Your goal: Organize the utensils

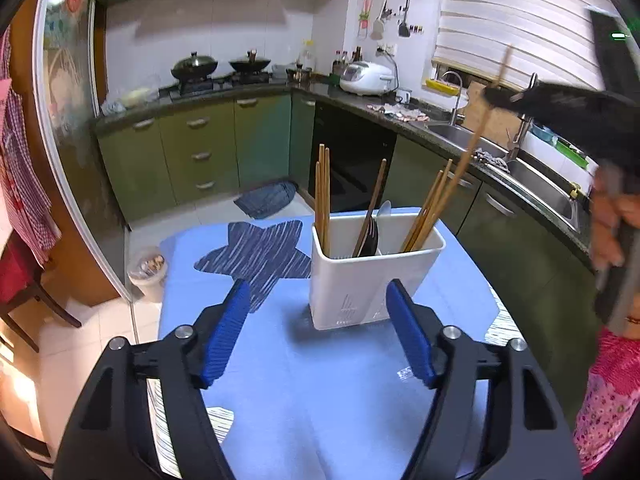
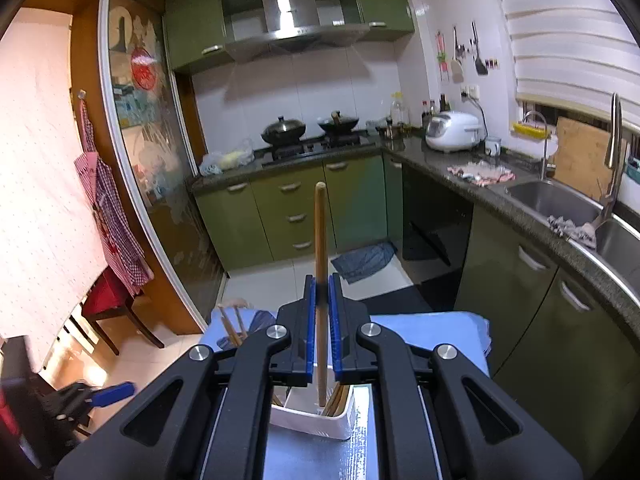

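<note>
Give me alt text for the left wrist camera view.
The left tool hangs open over a blue cloth, aimed at a white utensil holder filled with chopsticks and dark cutlery. At upper right, the right tool grips one wooden chopstick above the holder; a green kitchen lies behind.

Green cabinets (image 2: 296, 216), dark countertop (image 2: 496, 200), pale floor tiles (image 1: 100, 344), slatted blind (image 1: 516, 20).

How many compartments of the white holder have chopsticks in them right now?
3. The white holder has light chopsticks in its left compartment, a dark one in the middle and several on the right; more may be hidden inside.
</note>
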{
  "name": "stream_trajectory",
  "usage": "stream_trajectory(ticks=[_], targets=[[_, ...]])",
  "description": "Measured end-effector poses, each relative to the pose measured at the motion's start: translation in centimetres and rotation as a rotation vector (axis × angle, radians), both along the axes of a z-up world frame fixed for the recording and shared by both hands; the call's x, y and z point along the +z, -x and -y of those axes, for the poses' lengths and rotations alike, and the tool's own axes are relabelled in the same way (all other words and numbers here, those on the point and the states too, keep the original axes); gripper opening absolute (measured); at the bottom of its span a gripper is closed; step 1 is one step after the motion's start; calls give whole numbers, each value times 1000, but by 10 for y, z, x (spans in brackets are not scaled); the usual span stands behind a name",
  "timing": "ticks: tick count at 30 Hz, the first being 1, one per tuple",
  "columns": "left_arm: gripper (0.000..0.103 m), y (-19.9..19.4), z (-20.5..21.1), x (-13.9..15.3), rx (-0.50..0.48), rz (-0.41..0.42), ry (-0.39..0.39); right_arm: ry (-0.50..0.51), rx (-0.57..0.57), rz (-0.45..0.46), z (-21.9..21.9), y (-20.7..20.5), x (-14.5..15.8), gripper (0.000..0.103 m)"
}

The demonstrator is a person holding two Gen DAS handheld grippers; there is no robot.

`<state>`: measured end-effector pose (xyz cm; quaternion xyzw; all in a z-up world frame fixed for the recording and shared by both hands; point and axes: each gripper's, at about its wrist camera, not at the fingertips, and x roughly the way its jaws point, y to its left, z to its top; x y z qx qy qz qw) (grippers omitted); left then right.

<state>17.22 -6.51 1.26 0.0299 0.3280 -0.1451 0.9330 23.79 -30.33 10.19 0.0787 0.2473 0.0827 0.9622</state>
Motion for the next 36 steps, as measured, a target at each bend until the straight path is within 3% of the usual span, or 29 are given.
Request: stream_trajectory(ticks=[12,16,21,24,26,29,36], targets=[[73,6,4,-8,-15,-7,8,48,18,-136,-16,-32,-91,8],[74,5,7,-10,-16,-5,0,48,35,-140,-17,-26,-102,20],[81,6,7,-13,-1,8,5,31,32,-85,-10,8,-98,22],[89,10,4,-20,15,22,8,29,14,-49,-3,44,-104,36],[91,14,2,-28,22,25,7,28,1,-19,0,70,-112,72],[94,21,-3,-45,34,10,8,26,-14,47,4,110,-128,96],[95,39,-21,-73,73,-8,38,67,-44,78,-2,167,-153,98]])
